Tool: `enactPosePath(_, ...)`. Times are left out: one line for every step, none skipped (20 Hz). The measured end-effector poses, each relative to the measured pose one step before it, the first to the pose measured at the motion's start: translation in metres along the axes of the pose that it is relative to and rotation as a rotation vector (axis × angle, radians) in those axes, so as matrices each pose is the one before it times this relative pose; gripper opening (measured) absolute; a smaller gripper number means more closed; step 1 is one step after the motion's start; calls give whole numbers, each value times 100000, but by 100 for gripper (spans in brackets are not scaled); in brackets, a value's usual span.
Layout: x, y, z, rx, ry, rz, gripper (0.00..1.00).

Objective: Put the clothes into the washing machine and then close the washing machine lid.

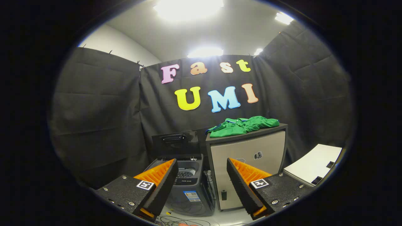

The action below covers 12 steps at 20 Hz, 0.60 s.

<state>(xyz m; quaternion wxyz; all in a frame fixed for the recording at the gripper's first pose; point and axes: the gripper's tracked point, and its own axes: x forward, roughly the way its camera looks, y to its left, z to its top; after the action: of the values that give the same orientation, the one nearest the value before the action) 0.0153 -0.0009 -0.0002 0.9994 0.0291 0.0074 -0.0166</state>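
A green garment point(242, 126) lies crumpled on top of a small grey cabinet point(248, 157), beyond my fingers and a little to their right. Left of the cabinet stands a dark top-loading washing machine point(188, 185) with its lid point(176, 142) raised upright against the back wall, the drum opening showing behind my left finger. My gripper point(201, 179) is open, well short of both, with nothing between its fingers.
A white board or table top point(314, 164) lies to the right of the cabinet. Cables point(179, 219) trail on the light floor in front of the washing machine. Black cloth walls close the booth on all sides.
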Motion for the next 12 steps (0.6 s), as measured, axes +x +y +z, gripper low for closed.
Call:
enactPosePath(158,-135,257,-105,-686,-1304,96)
enactPosePath(281,-257,298,-585,-324,-1296,96)
enactPosePath(143,-201,253,-511,-292,-1350,96)
enactPosePath(249,-15,461,-94,-325,-989,96)
enactPosePath(280,-71,622,-368,-491,-1209,96)
enactPosePath(384,-193,776,-1014,-511,-1604,96)
enactPosePath(351,-456,766,-1356,-501,-2008,96)
enactPosePath(611,-363,859,-1466,-545,-2315,96)
enactPosePath(718,-381,566,-1476,379,-1852,96)
enactPosePath(926,-454,881,-2257,-91,-2568,96)
enactPosePath(862,-447,832,-2993,-116,-2181,96)
enactPosePath(1012,-234,811,-2869,250,-1422,96)
